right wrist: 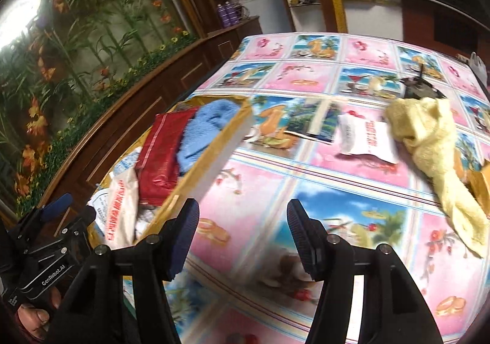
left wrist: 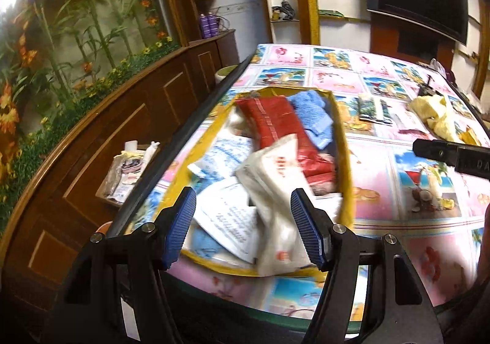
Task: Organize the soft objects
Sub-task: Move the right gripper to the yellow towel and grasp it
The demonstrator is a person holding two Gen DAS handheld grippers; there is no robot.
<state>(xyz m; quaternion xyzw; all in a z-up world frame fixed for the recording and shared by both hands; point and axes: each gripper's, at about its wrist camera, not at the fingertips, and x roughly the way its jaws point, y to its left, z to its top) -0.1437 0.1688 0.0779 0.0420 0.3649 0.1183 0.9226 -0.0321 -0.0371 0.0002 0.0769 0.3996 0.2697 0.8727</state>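
- Across the lower half of both views, my table (right wrist: 352, 191) carries a pink and blue picture-tile cover.
- Centre of the left wrist view: yellow-rimmed box (left wrist: 344, 142) holding a red packet (left wrist: 284, 129), blue towel (left wrist: 312, 114) and white packets (left wrist: 269, 172).
- Upper right of the right wrist view: yellow cloth (right wrist: 435, 142) touching a white sachet (right wrist: 367, 136).
- My left gripper (left wrist: 245, 224) is spread wide above the box, empty.
- My right gripper (right wrist: 242, 237) is spread wide above the cover, empty.
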